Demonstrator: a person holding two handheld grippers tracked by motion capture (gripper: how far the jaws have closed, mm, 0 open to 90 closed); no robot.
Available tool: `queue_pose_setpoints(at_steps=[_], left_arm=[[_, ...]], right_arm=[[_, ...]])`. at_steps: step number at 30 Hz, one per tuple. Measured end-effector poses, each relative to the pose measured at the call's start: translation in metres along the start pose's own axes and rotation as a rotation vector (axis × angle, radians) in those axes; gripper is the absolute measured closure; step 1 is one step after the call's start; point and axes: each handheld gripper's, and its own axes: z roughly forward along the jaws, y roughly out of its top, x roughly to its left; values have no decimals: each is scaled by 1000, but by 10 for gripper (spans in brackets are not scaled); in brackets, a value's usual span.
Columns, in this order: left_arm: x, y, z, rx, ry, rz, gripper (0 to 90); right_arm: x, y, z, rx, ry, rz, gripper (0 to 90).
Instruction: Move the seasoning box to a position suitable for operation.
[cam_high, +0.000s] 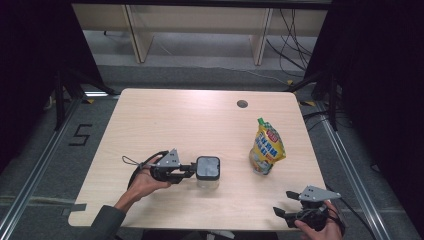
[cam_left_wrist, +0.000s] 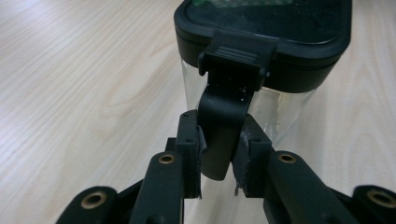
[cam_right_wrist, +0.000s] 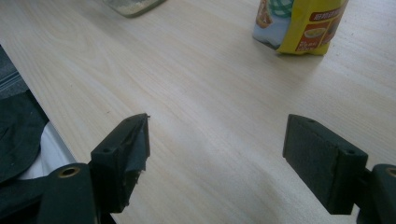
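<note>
Clear container (cam_high: 208, 178) with black lid (cam_high: 208, 167); yellow pouch (cam_high: 267, 148) printed blue, white and red, green cap; pale wood-grain table (cam_high: 165, 125).

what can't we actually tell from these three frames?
- Clear container contents: high view, dark lid covers them; left gripper view, lid and latch tab block the wall.
- Left hand-held gripper pad contact on the tab: its jaws hide it.
- Yellow pouch print: too small in the high view; right gripper view, top edge crops it.

A taped "5" (cam_high: 80, 135) marks the floor beside the table.
</note>
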Motion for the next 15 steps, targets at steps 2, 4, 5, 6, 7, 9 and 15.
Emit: queue_pose_setpoints(at_steps=[2, 4, 5, 6, 7, 9, 15], left_arm=[[-3, 1, 1, -4, -4, 1, 737], [-6, 2, 1, -4, -9, -2, 736], [-6, 3, 0, 10, -7, 21, 736], [-9, 2, 1, 0, -16, 4, 735], [-9, 2, 1, 6, -12, 12, 735], [-11, 2, 1, -3, -26, 12, 735], [-20, 2, 2, -10, -46, 2, 734]], right_arm=[[0, 0, 0, 0, 2, 2, 239], [-1, 0, 0, -2, -3, -11, 240], [0, 0, 0, -2, -4, -11, 239], [-1, 0, 0, -4, -5, -15, 240], [0, 0, 0, -3, -3, -11, 239], [-1, 0, 0, -6, 0, -8, 239], [-2, 0, 0, -9, -5, -30, 239]])
